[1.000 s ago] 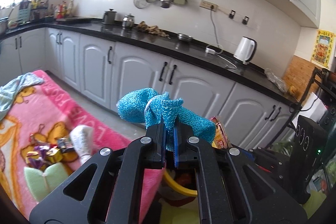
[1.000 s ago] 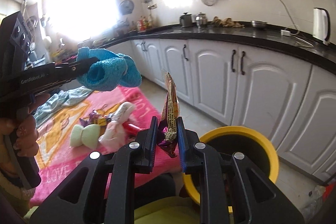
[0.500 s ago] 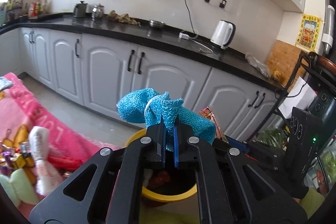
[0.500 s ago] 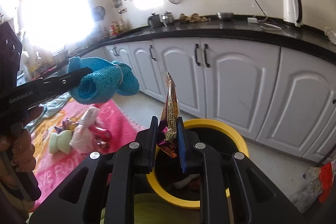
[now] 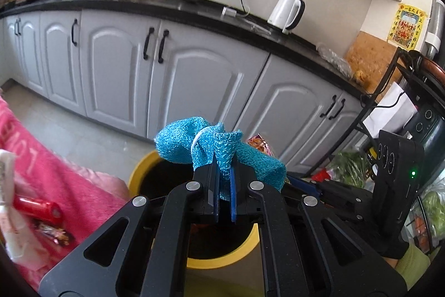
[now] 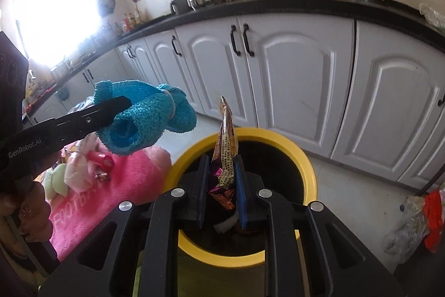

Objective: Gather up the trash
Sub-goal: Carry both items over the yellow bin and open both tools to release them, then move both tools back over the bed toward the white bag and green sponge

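My left gripper point(image 5: 224, 178) is shut on a bundled blue knitted cloth point(image 5: 192, 146) tied with a white band, held above the near rim of the yellow-rimmed bin point(image 5: 139, 171). My right gripper point(image 6: 222, 166) is shut on a crumpled snack wrapper point(image 6: 226, 146) that stands upright over the same yellow bin point(image 6: 308, 171). In the right wrist view the left gripper point(image 6: 122, 105) and its blue cloth point(image 6: 144, 118) hang to the left of the bin. The bin is dark inside, with a white scrap point(image 6: 225, 224) visible low between the right fingers.
A pink blanket point(image 6: 116, 194) left of the bin carries more litter: a red tube point(image 5: 36, 209), wrappers and a pale plush item point(image 6: 57, 180). White cabinets point(image 6: 292, 80) run behind under a black counter. Bags point(image 6: 417, 216) lie at right; a rack with appliances point(image 5: 411, 135) stands at right.
Both grippers moved right and down from over the pink blanket to above the yellow bin, each still holding its item. The bin now fills the lower middle of both views.
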`<state>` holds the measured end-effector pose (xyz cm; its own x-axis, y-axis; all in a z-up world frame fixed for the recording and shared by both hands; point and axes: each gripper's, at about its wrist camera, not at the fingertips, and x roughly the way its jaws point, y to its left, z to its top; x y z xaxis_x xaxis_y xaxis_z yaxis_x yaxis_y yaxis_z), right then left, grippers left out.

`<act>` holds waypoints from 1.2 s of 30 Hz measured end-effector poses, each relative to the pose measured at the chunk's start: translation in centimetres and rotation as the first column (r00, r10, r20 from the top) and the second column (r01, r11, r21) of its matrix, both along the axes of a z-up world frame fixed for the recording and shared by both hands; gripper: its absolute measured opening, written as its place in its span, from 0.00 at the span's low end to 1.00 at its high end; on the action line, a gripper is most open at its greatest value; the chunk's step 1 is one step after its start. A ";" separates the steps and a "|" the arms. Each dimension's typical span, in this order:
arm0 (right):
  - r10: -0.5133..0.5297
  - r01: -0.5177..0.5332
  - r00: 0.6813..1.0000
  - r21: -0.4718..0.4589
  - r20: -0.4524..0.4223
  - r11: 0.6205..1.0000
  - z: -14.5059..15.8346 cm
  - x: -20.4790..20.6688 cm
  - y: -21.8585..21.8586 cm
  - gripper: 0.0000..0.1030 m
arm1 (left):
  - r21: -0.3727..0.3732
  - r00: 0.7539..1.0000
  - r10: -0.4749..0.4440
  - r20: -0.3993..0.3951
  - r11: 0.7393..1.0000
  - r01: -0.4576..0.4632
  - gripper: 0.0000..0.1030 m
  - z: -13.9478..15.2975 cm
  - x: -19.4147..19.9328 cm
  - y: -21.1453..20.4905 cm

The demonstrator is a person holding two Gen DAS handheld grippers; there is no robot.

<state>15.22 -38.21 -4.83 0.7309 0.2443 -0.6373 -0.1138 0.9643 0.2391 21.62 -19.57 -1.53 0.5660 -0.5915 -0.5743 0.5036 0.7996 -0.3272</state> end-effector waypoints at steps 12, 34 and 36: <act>-0.049 0.051 0.995 0.016 -0.091 0.999 -3.8 2.5 -1.3 0.42 | 0.015 0.995 0.057 -0.084 0.998 -0.055 0.21 -3.9 3.0 0.6; 0.016 -0.011 0.989 -0.036 0.149 0.999 2.5 -1.6 3.4 0.75 | -0.003 0.950 0.298 0.092 0.954 -0.299 0.89 1.7 -1.7 10.5; 0.032 -0.025 0.986 -0.046 0.164 0.999 3.0 -2.0 4.1 0.76 | -0.003 0.944 0.312 0.108 0.949 -0.314 0.89 2.2 -2.3 11.3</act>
<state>13.21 -34.11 -1.85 0.8199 0.2412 -0.5193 -0.1758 0.9692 0.1726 19.31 -8.30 0.67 0.7790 -0.3669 -0.5085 0.2582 0.9267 -0.2732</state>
